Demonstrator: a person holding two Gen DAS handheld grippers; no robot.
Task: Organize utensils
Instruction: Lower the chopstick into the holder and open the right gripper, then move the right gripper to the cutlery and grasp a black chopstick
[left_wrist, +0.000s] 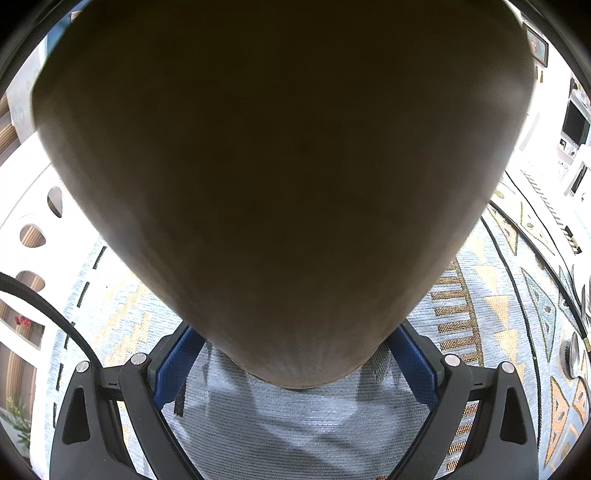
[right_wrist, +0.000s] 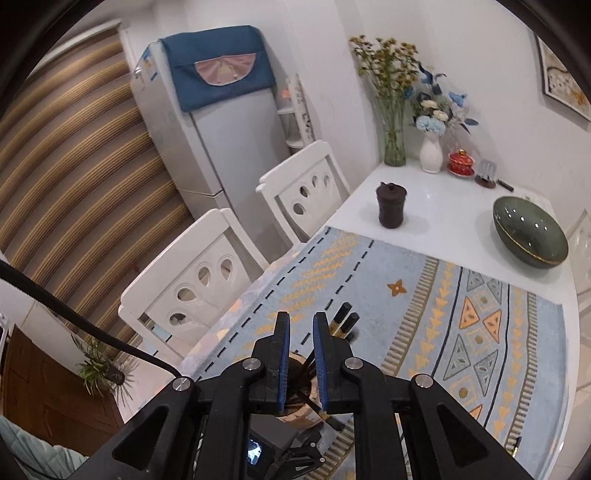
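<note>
A brown, round utensil holder (left_wrist: 280, 166) fills the left wrist view. My left gripper (left_wrist: 295, 350) is shut on it, with a blue pad against each side near its base. In the right wrist view the holder (right_wrist: 297, 408) shows low down, between and below the fingers. Black chopsticks with gold bands (right_wrist: 345, 321) stick up out of it, just right of my right gripper (right_wrist: 301, 317). That gripper hangs over the holder's mouth with its jaws a narrow gap apart and nothing between the tips. A metal spoon (left_wrist: 574, 354) lies at the mat's right edge.
A blue and yellow patterned mat (right_wrist: 406, 288) covers the near part of the white table (right_wrist: 443, 206). Farther back stand a dark lidded pot (right_wrist: 390, 205), a green bowl (right_wrist: 530, 236) and flower vases (right_wrist: 430, 153). Two white chairs (right_wrist: 192, 280) line the left side.
</note>
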